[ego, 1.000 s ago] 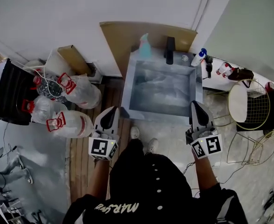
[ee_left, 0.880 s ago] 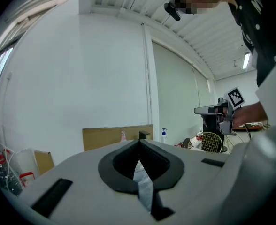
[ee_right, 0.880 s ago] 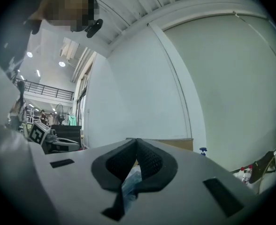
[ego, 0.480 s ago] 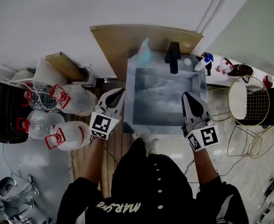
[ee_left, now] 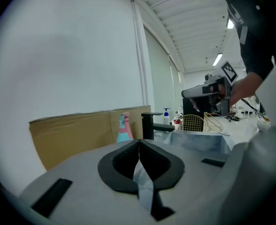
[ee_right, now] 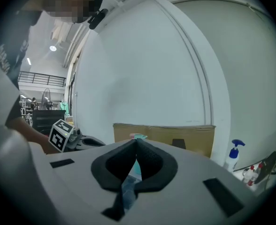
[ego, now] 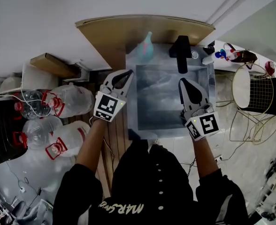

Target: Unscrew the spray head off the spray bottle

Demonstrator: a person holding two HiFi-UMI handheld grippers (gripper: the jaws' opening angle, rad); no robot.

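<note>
Left gripper view shows spray bottle (ee_left: 124,129) upright; head view adds jugs (ego: 70,100).

White wall (ego: 81,3); cardboard panel (ego: 128,29); grey sink (ego: 161,102); wire chair (ego: 260,97).

Left tool (ego: 128,72), right tool (ego: 181,81) nearer sink (ego: 132,112)

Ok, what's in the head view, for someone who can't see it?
Seen from above, a person at a grey sink holds a shut left tool and a shut right tool. A teal spray bottle stands untouched at the back, near a black tap.
</note>
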